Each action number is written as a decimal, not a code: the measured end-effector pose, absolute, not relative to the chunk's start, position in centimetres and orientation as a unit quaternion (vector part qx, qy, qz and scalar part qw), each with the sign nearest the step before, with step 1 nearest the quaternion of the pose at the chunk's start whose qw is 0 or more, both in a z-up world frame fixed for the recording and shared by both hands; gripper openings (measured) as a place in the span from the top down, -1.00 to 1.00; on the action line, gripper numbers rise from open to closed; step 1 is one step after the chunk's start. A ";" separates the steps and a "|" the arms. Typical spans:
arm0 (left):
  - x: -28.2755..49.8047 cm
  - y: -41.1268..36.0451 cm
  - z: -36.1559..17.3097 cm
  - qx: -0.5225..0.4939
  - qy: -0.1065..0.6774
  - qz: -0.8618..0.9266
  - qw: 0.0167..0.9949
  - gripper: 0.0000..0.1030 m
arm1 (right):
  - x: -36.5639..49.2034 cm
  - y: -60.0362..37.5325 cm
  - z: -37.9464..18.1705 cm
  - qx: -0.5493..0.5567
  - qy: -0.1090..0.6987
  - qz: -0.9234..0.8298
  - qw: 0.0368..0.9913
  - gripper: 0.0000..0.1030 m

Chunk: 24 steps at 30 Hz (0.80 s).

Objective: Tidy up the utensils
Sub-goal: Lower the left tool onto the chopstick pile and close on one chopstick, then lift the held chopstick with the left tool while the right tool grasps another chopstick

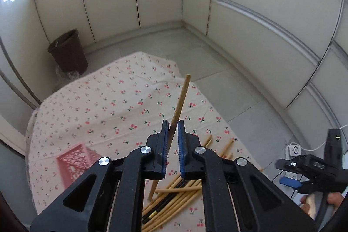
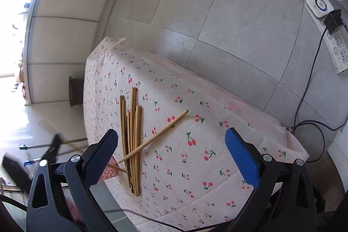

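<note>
We are pinching one chopstick (image 1: 181, 99) in our left hand-held gripper (image 1: 173, 129), its long axis rising toward centre frame. The pink basket (image 1: 72, 163) is sitting lower left on the worktop (image 1: 97, 101). Our right hand-held gripper (image 2: 171, 151) is hanging wide open above the chopstick pile (image 2: 131, 140).

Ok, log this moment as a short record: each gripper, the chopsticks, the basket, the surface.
left gripper: shut on one wooden chopstick, held tilted above the table
right gripper: open, holding nothing
chopstick pile: lying loose on the cloth, one crossing the rest
pink basket: on the cloth, left of the left gripper
surface: cherry-print tablecloth
</note>
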<state>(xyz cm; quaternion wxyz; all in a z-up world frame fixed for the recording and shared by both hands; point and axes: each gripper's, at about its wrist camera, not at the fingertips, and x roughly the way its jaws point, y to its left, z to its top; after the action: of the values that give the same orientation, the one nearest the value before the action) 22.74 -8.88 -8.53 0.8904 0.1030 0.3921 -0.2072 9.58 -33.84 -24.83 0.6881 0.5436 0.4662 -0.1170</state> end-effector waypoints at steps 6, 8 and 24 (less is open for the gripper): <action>16.0 -4.5 -2.9 0.040 0.316 -0.204 0.926 0.91 | 12.8 -31.7 -25.0 0.510 0.513 -0.149 0.674 0.07; 14.7 -3.0 -2.1 0.006 0.300 -0.207 0.931 0.99 | 12.6 -31.1 -24.9 0.512 0.516 -0.154 0.669 0.11; 15.0 2.7 -11.1 -0.024 0.480 -0.219 0.849 0.45 | 21.1 -22.4 -20.0 0.286 0.578 -0.011 0.764 -0.15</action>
<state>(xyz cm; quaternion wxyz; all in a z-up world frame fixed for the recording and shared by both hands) 14.99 2.67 -11.15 0.8491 -0.0238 0.4802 -0.2188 21.06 -22.38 -20.03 0.7642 0.2857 0.5781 -0.0107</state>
